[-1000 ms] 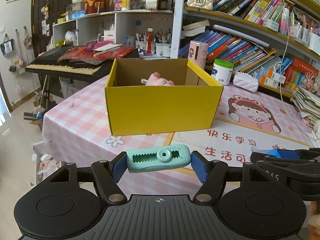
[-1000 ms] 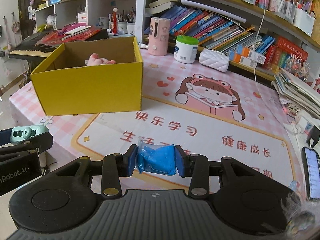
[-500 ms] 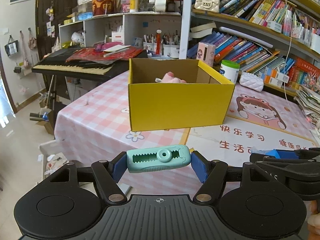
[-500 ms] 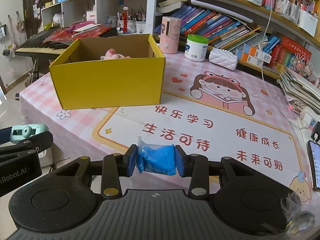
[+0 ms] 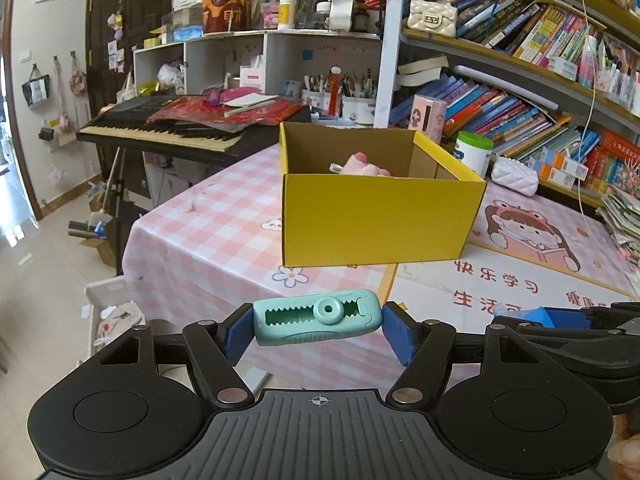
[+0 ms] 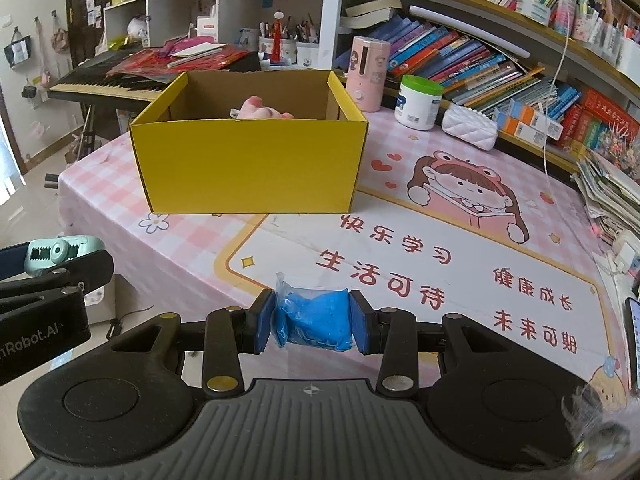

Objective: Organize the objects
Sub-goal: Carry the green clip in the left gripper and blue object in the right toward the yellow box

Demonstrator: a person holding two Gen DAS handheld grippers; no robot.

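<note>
My left gripper is shut on a mint-green toothed plastic holder, held crosswise over the table's near edge. My right gripper is shut on a blue clay lump in clear wrap, above the printed mat. A yellow cardboard box stands open on the table beyond both grippers, with a pink soft toy inside. The left gripper with the green holder shows at the left edge of the right wrist view. The right gripper shows at the right of the left wrist view.
The table carries a pink checked cloth and a cartoon mat. A pink dispenser, a white jar and a white quilted pouch stand behind the box. Bookshelves fill the right; a keyboard stands at the left. A phone lies at the right edge.
Both grippers have drawn back from the box and shifted left, so the box appears smaller and further right. The grips on the green holder and the blue clay are unchanged.
</note>
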